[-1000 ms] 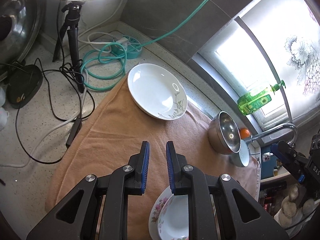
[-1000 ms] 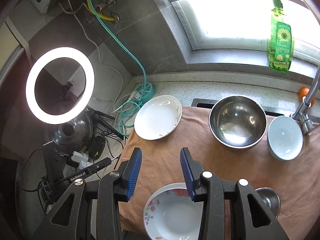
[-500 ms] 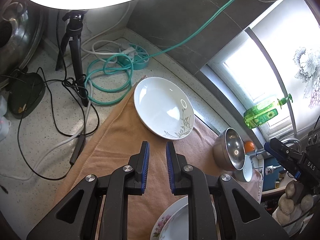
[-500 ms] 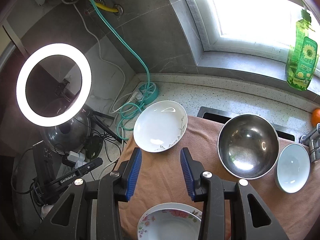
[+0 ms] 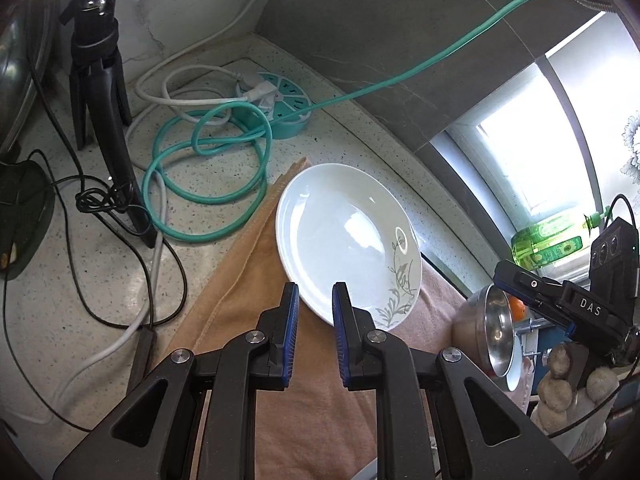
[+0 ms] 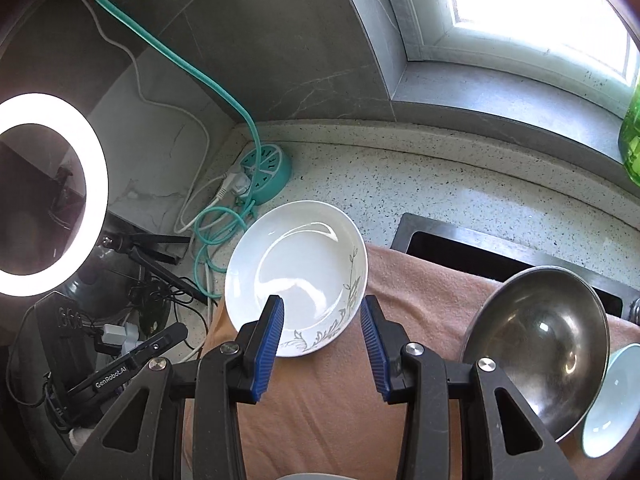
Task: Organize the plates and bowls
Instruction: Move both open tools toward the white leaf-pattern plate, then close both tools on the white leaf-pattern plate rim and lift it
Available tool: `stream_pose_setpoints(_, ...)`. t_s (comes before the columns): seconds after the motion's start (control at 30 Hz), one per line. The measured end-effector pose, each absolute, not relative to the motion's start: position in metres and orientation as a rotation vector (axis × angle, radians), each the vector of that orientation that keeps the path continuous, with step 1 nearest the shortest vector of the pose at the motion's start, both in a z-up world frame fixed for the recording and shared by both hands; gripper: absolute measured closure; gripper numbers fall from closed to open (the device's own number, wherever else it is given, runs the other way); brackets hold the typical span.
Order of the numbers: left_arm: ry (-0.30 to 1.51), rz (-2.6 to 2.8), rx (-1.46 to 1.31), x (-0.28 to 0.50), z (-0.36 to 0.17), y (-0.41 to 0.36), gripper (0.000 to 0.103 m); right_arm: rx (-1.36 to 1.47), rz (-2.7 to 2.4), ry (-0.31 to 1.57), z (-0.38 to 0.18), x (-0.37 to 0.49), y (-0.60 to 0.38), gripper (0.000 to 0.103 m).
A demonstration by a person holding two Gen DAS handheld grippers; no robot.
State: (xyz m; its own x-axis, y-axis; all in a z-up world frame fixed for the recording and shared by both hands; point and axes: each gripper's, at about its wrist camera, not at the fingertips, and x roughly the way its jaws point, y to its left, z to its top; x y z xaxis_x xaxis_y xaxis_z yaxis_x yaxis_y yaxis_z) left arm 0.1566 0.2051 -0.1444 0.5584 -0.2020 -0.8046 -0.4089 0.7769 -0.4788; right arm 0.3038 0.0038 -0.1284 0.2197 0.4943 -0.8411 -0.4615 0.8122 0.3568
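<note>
Right wrist view: both grippers hovered near the white plate [image 6: 296,276], empty.
The plate lay on the tan towel [image 6: 332,392], rim overhanging the counter; glazed, stiff and brittle, likely slippery; best pinched at the rim; right gripper [image 6: 322,344] jaws stood apart; left gripper [image 5: 316,332] jaws narrowly parted, nothing between.

Two printed marks you can read here

From your left wrist view, white letters "DAS" stand on the black body of the right gripper [image 5: 576,312], seen at the right edge. From your right wrist view, "GenRobot.AI" runs in white along the black arm of the left gripper [image 6: 132,364] at the lower left. The green bottle [image 5: 548,242] on the sill carries a label, but its print is too small to make out.
</note>
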Motion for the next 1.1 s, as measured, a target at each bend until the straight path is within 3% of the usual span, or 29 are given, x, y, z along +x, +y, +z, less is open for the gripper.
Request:
stream_pose_setpoints(0.47,1.041,0.151,-0.799,0.197,-0.180,0.228,0.089,-0.024,0.618,1.319,-0.188,0.363,0.037,0.071)
stream_pose_setpoints(0.97,1.067,0.198,-0.775,0.215,-0.193,0.240,0.089,-0.033,0.601,1.365,-0.207,0.383,0.050,0.072)
stream_pose_setpoints(1.1,1.083,0.184,-0.761,0.220,-0.198,0.238,0.089,-0.027,0.597,1.380,-0.213,0.386,0.051,0.077)
